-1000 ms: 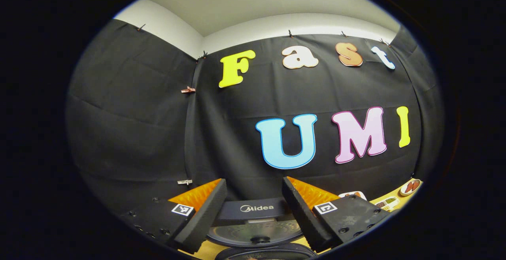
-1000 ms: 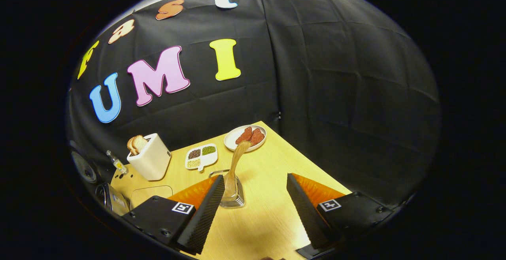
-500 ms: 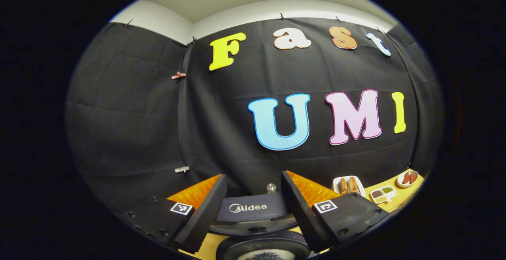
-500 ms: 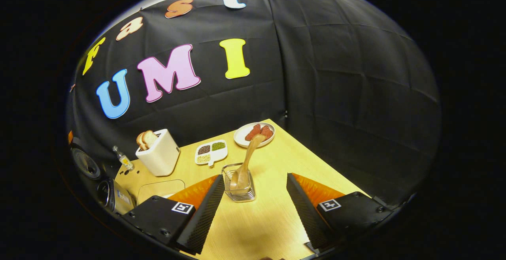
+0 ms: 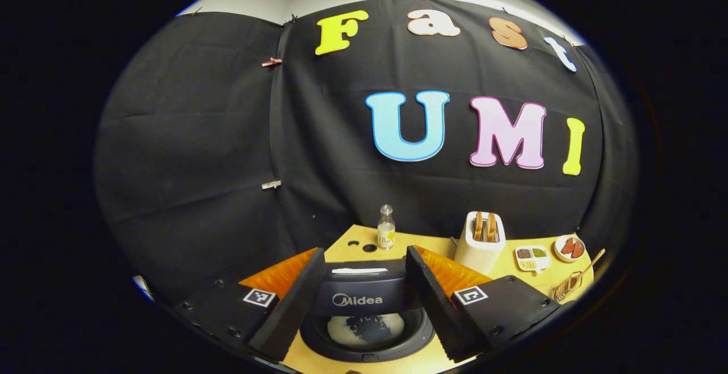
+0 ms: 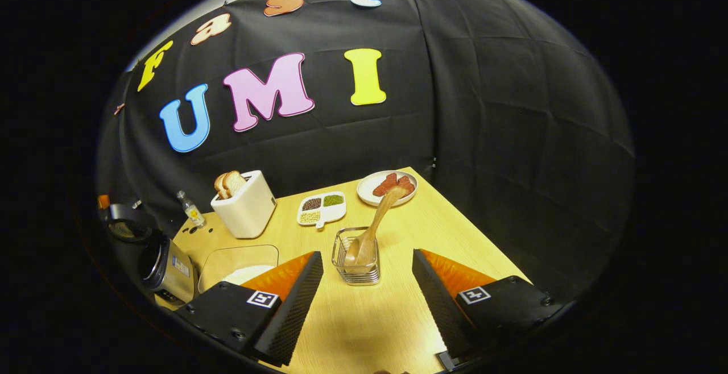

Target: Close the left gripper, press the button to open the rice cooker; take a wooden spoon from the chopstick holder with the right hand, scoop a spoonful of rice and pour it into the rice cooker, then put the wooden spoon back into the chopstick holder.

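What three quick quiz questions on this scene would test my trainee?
1. True or false: the spoon lies flat on the table.
2. The cooker lid is: A open, B closed.
3. The right gripper is ____.

Key: 1 false, it leans in the holder. 2 A, rice shows in the pot between the left gripper fingers. 3 open, holding nothing.

Each hand-held gripper (image 6: 367,294): black bodies w/ screws, square b/w marker tags, orange ribbed backs, black textured pads
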